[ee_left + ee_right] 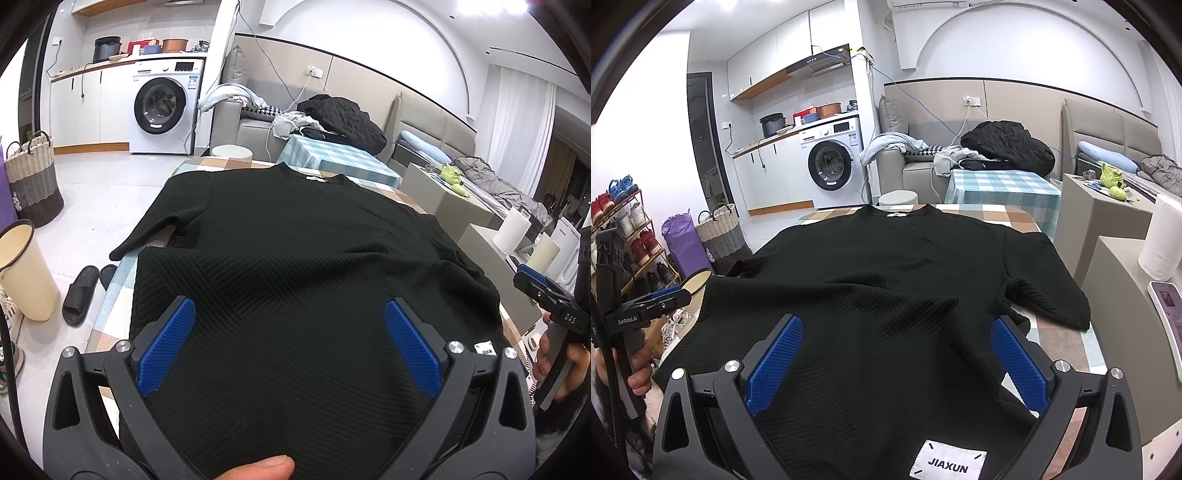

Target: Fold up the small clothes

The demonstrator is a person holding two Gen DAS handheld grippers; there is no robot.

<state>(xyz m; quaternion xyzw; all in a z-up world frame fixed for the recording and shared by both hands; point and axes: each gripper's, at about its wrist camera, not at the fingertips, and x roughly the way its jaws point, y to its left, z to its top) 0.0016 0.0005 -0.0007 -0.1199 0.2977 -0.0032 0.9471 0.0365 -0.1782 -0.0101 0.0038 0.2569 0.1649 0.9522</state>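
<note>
On checked table (1015, 216), black ribbed shirt (886, 295) spread flat, collar far

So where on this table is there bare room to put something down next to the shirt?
The shirt covers most of the table. Bare checked cloth shows in a strip on the right, between the right sleeve and the edge, in a band beyond the collar, and in a narrow strip under the left sleeve. The middle and near edge are crowded by both open grippers.
</note>
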